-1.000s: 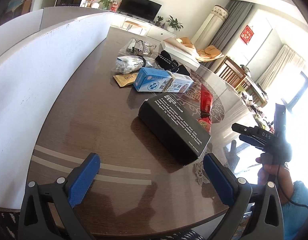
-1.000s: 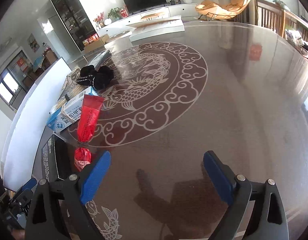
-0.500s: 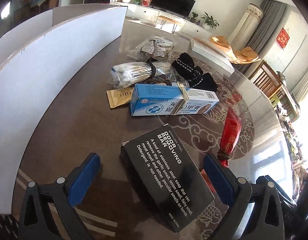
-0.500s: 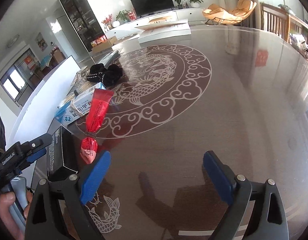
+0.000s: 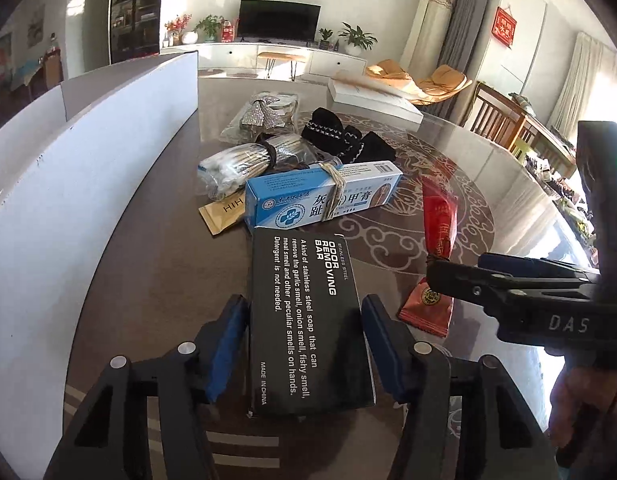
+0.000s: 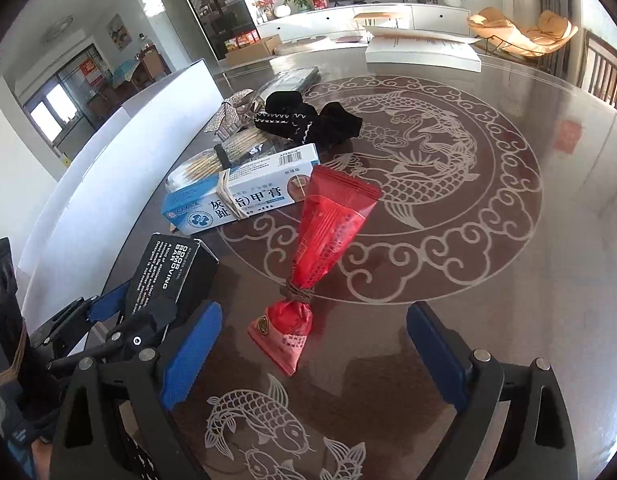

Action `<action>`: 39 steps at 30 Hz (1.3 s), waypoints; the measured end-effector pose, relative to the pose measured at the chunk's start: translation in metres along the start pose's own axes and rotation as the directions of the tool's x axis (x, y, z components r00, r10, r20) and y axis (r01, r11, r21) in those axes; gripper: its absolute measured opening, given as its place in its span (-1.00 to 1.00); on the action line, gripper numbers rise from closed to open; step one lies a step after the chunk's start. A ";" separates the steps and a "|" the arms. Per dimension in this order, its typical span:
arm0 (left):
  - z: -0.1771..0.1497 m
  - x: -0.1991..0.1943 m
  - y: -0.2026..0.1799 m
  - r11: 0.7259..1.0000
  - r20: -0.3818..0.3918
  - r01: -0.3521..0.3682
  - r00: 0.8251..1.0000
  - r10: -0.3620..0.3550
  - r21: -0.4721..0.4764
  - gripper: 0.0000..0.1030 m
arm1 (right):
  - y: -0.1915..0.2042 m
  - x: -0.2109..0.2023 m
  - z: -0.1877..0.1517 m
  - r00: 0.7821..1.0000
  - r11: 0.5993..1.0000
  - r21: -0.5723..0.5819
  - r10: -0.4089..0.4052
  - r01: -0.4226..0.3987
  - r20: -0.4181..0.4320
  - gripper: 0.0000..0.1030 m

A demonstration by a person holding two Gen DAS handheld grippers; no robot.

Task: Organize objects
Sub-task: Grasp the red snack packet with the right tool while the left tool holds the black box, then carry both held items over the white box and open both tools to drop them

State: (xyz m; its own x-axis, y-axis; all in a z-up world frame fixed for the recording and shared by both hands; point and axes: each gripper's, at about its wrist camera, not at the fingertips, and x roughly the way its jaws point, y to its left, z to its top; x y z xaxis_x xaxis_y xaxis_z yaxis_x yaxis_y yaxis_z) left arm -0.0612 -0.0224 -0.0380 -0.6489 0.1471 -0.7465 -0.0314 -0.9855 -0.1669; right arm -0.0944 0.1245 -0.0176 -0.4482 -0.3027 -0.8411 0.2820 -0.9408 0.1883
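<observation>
A black soap box [image 5: 308,320] lies on the brown table between the blue pads of my left gripper [image 5: 302,344], which are closed against its two long sides. It also shows in the right wrist view [image 6: 170,268]. A red snack packet [image 6: 328,232] tied at its neck lies just ahead of my right gripper [image 6: 312,354], which is open and empty above the table. The packet shows in the left wrist view [image 5: 438,240], with my right gripper [image 5: 508,284] beside it. A blue and white ointment box [image 5: 324,200] bound with a rubber band lies behind the soap box.
A white board [image 5: 80,184] stands along the table's left side. Behind the ointment box lie a bag of toothpicks [image 5: 236,164], black socks [image 5: 348,140], a silver bow in plastic [image 5: 264,114] and a tan sachet [image 5: 224,212]. A white flat box [image 5: 372,98] sits far back.
My left gripper has moved forward over the black soap box and its pads have closed in against the box's sides. My right gripper has swung left toward the red packet.
</observation>
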 end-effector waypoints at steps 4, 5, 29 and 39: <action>-0.012 -0.012 0.018 0.998 0.026 0.024 0.999 -0.022 -0.053 0.12 | 0.017 0.007 -0.009 0.998 0.992 -0.113 -0.066 0.063 -0.017 -0.49; -0.016 -0.019 0.023 0.998 0.057 0.035 0.998 -0.032 -0.061 -0.22 | 0.017 0.003 -0.011 0.997 0.990 -0.125 -0.072 0.071 -0.006 -0.49; -0.015 0.016 -0.003 0.996 -0.062 -0.088 0.994 0.089 0.008 0.48 | 0.001 -0.046 -0.023 0.998 0.994 -0.105 0.023 -0.017 0.057 -0.50; -0.005 -0.054 0.025 0.994 0.137 0.072 0.989 -0.060 -0.082 0.12 | 0.026 -0.070 0.007 0.991 0.987 -0.144 0.084 -0.068 0.107 -0.50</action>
State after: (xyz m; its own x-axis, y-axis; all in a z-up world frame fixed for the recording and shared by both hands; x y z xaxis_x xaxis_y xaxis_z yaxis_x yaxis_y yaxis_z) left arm -0.0232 -0.0541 -0.0052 -0.7440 0.1929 -0.6398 -0.0151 -0.9620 -0.2725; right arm -0.0615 0.1198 0.0500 -0.5109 -0.3948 -0.7636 0.4306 -0.8864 0.1702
